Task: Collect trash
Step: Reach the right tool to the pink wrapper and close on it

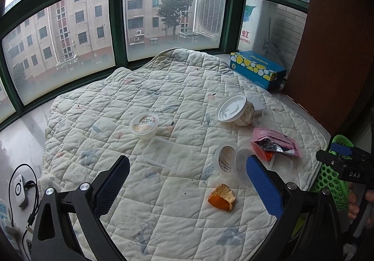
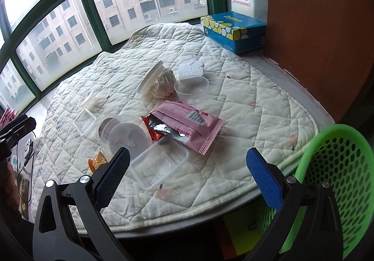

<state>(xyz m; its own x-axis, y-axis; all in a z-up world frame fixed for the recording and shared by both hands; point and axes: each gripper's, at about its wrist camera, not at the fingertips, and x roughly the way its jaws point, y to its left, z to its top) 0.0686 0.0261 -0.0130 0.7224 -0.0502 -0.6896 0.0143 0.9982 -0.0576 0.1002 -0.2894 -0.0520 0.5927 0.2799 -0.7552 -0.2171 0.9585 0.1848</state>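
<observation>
Trash scattered on quilted surface [image 2: 233, 102]: pink wrapper [image 2: 187, 125], clear rectangular tray [image 2: 161, 165], lidded tubs [image 2: 124, 137], orange peel [image 1: 222, 197]. Green basket [image 2: 336, 167] just beside surface edge, apparently empty. Left gripper [image 1: 187, 181] and right gripper [image 2: 187, 172] hovering above with fingers wide, holding nothing. Judged step: start of collection; next move calls for descent onto nearest piece, likely tray, then closure.
</observation>
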